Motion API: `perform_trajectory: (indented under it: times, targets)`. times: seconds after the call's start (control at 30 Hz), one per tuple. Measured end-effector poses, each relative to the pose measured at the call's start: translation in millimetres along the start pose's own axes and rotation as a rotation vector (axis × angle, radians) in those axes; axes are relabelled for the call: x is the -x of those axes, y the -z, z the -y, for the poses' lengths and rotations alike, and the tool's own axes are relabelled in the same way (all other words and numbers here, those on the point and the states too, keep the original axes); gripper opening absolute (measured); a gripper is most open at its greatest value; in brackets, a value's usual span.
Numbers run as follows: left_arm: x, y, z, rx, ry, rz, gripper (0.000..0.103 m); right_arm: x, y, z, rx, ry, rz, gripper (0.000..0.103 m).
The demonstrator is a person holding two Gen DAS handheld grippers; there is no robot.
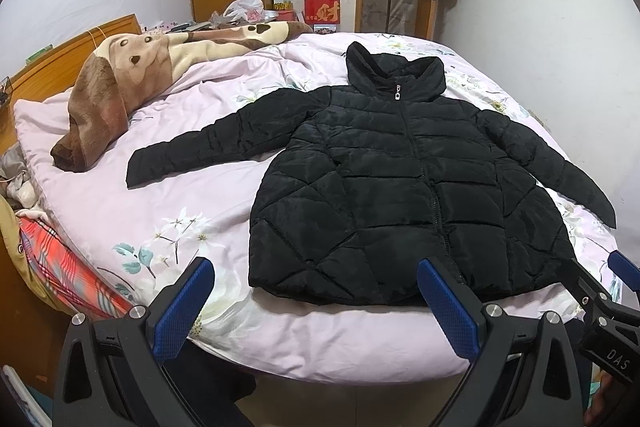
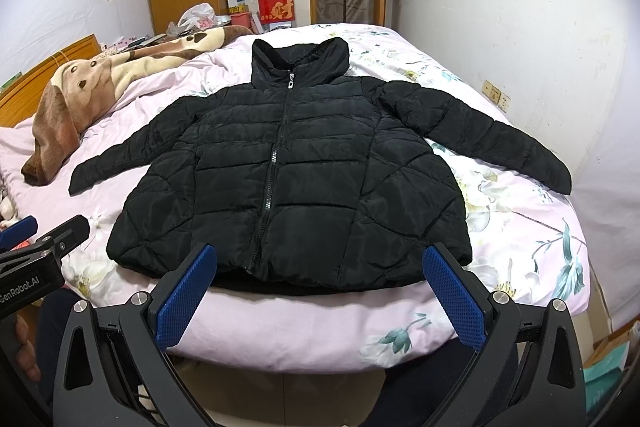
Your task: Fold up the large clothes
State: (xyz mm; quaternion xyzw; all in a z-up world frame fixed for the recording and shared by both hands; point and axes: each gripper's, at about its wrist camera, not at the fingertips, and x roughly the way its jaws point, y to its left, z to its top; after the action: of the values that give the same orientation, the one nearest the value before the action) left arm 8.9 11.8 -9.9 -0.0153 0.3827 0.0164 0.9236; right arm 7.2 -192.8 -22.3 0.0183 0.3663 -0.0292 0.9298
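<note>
Black quilted puffer jacket lies flat, front up, zipped shut; sleeves spread sideways; hem near the bed's front edge; hood toward the far edge.

Black jacket (pink floral quilt)

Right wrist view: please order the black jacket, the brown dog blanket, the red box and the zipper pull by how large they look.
1. black jacket
2. brown dog blanket
3. red box; it stands farther away, so its true size is unsure
4. zipper pull
</note>
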Motion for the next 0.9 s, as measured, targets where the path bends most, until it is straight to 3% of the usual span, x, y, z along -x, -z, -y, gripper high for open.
perform_trajectory:
  times: [0.7, 0.9]
  targets:
    - [-6.4, 1.4, -8.7, 0.008, -0.002, -0.021, 0.103, -6.0, 0.9, 0.3, 0.0, 0.003, -0.012, 0.102]
    - [-25.9, -10.1, -21.3, 0.031, 0.019, -0.037, 0.102, -17.0, -5.1, -3.9, 0.012, 0.002, -0.006, 0.102]
